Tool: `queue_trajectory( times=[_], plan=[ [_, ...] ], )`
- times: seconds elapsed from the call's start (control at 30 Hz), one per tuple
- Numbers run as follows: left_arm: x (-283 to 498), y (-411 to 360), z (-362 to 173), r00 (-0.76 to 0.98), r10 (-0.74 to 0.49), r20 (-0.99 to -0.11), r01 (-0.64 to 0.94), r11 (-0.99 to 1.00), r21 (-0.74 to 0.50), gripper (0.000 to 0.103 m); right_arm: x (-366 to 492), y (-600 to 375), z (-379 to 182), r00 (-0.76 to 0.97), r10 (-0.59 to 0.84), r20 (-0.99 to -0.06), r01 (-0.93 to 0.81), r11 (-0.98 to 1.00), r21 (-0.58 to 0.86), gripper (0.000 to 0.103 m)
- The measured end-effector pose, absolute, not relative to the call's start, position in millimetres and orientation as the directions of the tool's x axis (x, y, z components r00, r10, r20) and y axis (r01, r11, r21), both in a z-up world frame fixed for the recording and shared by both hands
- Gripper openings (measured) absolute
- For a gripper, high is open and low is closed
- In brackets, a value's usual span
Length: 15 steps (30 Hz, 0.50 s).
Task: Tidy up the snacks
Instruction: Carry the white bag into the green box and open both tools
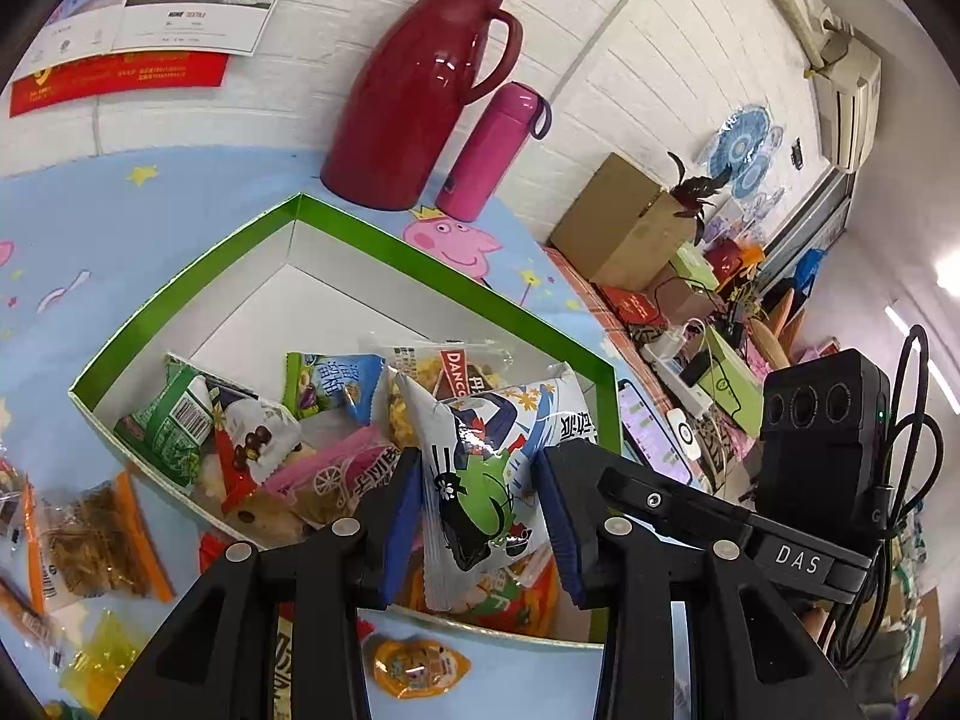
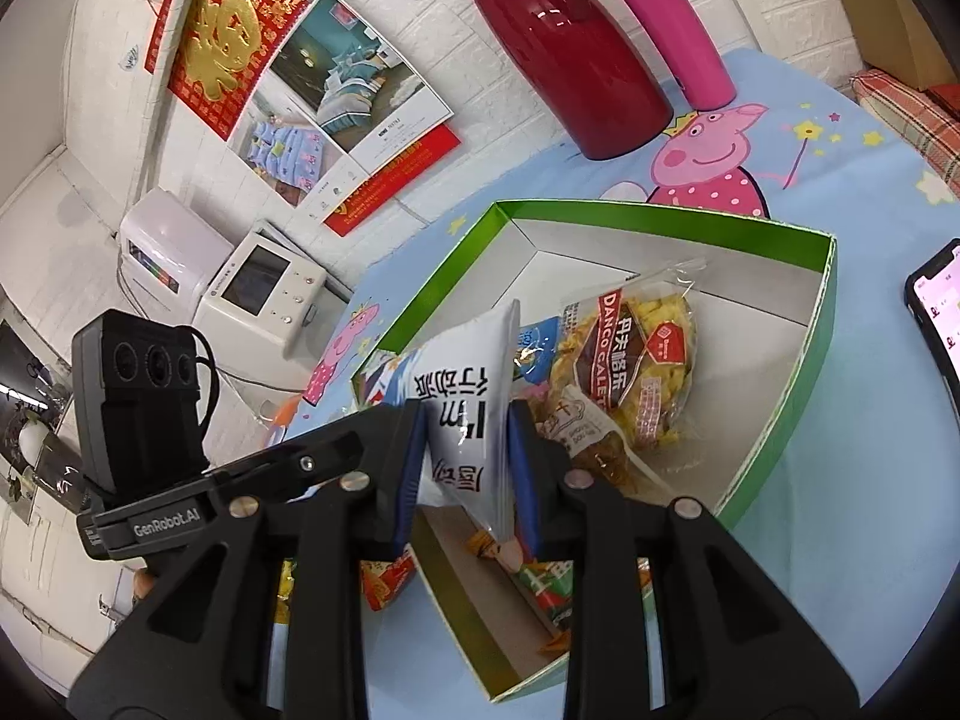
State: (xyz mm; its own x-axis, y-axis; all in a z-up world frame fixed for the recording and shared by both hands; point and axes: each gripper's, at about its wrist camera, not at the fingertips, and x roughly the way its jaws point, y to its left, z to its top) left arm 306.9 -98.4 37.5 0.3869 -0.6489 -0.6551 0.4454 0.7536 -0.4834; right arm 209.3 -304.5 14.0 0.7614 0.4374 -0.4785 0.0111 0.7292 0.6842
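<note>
Both grippers clamp the same white pillow-shaped snack packet (image 1: 480,474), the left gripper (image 1: 474,516) and the right gripper (image 2: 465,474) each pinching it from opposite faces just above the green-rimmed box (image 1: 384,240); the sound course, in my judgement, is to lower it over the bare white floor at the far end and release one side first so it does not drag its neighbours. The box already holds a Danco cracker bag (image 2: 636,360), a blue-and-green packet (image 1: 333,384), a green barcoded packet (image 1: 171,420) and a pink packet (image 1: 342,468), crowded toward the near wall. Loose snacks remain outside on the blue cartoon tablecloth (image 1: 90,228), including an orange-edged bag (image 1: 96,534) and what appears to be an orange jelly cup (image 1: 420,666), blurred at the frame edge.
</note>
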Motion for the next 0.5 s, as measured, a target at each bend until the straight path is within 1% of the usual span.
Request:
queue_trajectory(
  times=[0.1, 0.17, 0.2, 0.23, 0.27, 0.3, 0.33, 0.37, 0.4, 0.5],
  plan=[
    [317.3, -98.4, 30.3, 0.375, -0.648, -0.663, 0.432, 0.755, -0.493, 0.040, 218.8, -308.3, 8.1, 0.753, 0.440, -0.489, 0.020, 0.728, 0.686, 0.031],
    [321.9, -97.9, 27.7, 0.380, -0.636, -0.671, 0.420, 0.765, -0.488, 0.043, 223.7, -309.0, 6.8, 0.754, 0.425, -0.502, 0.028, 0.741, 0.670, 0.035],
    [323.5, -96.4, 27.2, 0.393, -0.624, -0.676, 0.409, 0.777, -0.479, 0.052, 225.1, -309.2, 7.6, 0.761, 0.404, -0.508, 0.035, 0.756, 0.654, 0.038],
    [324.5, -93.8, 27.2, 0.401, -0.617, -0.677, 0.399, 0.783, -0.477, 0.066, 225.0, -310.2, 9.4, 0.772, 0.382, -0.508, 0.040, 0.769, 0.638, 0.041],
    [324.5, -89.8, 27.7, 0.411, -0.613, -0.674, 0.385, 0.788, -0.482, 0.075, 223.6, -311.7, 10.8, 0.783, 0.367, -0.503, 0.040, 0.776, 0.630, 0.047],
    [323.6, -85.0, 28.7, 0.428, -0.611, -0.666, 0.370, 0.791, -0.487, 0.085, 221.4, -312.4, 13.1, 0.793, 0.356, -0.495, 0.039, 0.780, 0.624, 0.055],
    [322.0, -79.5, 30.4, 0.451, -0.606, -0.656, 0.357, 0.796, -0.490, 0.087, 219.3, -312.6, 14.9, 0.799, 0.339, -0.496, 0.047, 0.787, 0.615, 0.062],
    [320.4, -75.7, 32.2, 0.464, -0.602, -0.650, 0.353, 0.799, -0.488, 0.087, 216.9, -312.5, 15.9, 0.805, 0.314, -0.503, 0.064, 0.797, 0.601, 0.074],
    [318.3, -72.6, 34.2, 0.466, -0.599, -0.651, 0.357, 0.801, -0.481, 0.087, 213.7, -312.4, 16.4, 0.812, 0.293, -0.506, 0.077, 0.805, 0.589, 0.077],
    [312.2, -65.8, 39.5, 0.481, -0.578, -0.660, 0.345, 0.816, -0.464, 0.087, 207.7, -311.5, 14.2, 0.805, 0.295, -0.514, 0.091, 0.795, 0.599, 0.077]
  ],
)
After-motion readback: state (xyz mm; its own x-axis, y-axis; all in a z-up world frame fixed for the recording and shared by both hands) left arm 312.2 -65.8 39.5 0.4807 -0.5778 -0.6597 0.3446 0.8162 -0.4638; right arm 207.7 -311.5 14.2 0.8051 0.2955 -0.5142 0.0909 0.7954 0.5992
